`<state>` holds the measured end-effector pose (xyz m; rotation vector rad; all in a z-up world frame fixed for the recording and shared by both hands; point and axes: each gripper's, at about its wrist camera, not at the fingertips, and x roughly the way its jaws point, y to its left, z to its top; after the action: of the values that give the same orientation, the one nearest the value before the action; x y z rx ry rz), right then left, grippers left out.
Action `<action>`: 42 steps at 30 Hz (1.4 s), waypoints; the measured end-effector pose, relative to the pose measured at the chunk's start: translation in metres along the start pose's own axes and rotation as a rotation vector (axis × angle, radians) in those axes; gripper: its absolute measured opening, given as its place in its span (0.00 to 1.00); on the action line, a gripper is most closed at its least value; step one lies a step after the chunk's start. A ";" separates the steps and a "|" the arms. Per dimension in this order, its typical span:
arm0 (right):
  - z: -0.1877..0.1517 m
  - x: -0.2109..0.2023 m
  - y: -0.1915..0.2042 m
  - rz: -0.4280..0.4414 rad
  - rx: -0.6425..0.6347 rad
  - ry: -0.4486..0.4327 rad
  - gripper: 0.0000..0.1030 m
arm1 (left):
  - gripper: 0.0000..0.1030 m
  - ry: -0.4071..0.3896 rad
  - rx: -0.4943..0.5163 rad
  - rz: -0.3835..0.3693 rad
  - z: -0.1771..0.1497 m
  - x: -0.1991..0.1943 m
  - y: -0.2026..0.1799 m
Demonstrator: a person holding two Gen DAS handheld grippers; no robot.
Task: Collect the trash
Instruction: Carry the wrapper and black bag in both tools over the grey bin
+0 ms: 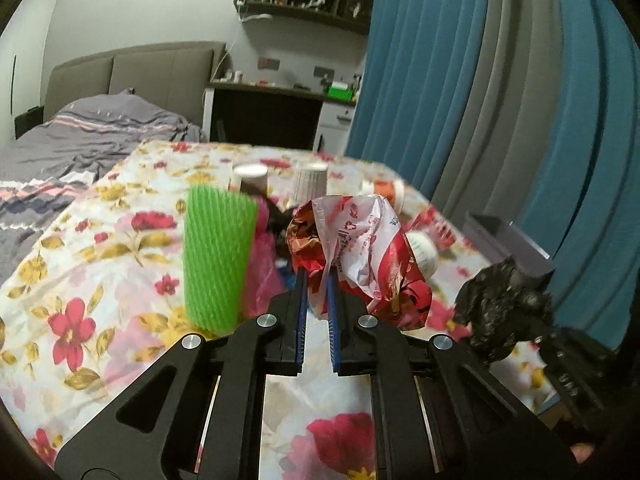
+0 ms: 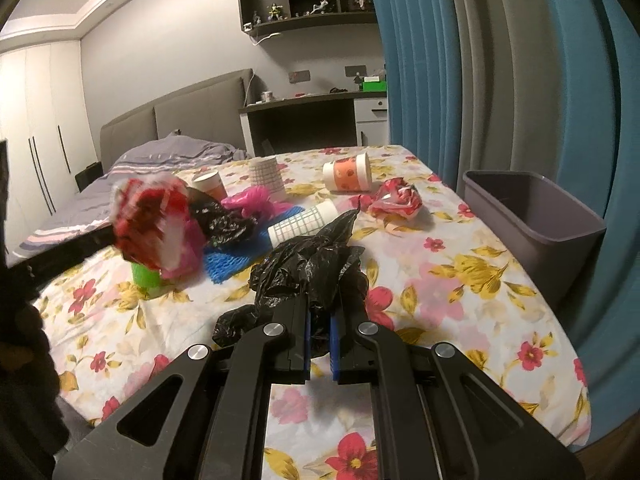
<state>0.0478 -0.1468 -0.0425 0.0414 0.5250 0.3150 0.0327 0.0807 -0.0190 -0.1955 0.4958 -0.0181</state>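
Observation:
My left gripper (image 1: 316, 280) is shut on a crumpled red-and-white plastic wrapper (image 1: 360, 248), which hangs above the floral tablecloth (image 1: 100, 280). In the right wrist view this wrapper (image 2: 152, 224) shows blurred at the left, lifted over the table. My right gripper (image 2: 320, 304) is shut on a crumpled black plastic bag (image 2: 308, 264), also seen at the right of the left wrist view (image 1: 504, 304). A grey bin (image 2: 560, 232) stands open at the table's right edge, beside the curtain.
On the tablecloth (image 2: 440, 300) lie a green foam net sleeve (image 1: 218, 256), a pink bag (image 2: 252, 202), a blue foam net (image 2: 236, 264), another black bag (image 2: 224, 220), a second red-and-white wrapper (image 2: 396, 200) and several paper cups (image 2: 348, 176). A bed lies beyond.

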 end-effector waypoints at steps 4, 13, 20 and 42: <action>0.005 -0.003 -0.005 -0.014 0.002 -0.015 0.08 | 0.08 -0.033 0.007 -0.035 0.014 -0.008 -0.007; 0.026 -0.014 -0.034 -0.071 0.023 -0.064 0.08 | 0.08 -0.042 0.070 -0.112 0.035 0.012 -0.059; 0.065 -0.024 -0.098 -0.242 0.059 -0.146 0.08 | 0.08 -0.055 0.159 -0.218 0.062 0.054 -0.138; 0.095 0.051 -0.253 -0.470 0.235 -0.074 0.08 | 0.09 0.096 0.280 -0.396 0.069 0.234 -0.317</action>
<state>0.2097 -0.3680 -0.0152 0.1542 0.4803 -0.2073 0.2809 -0.2331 -0.0096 -0.0160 0.5376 -0.4833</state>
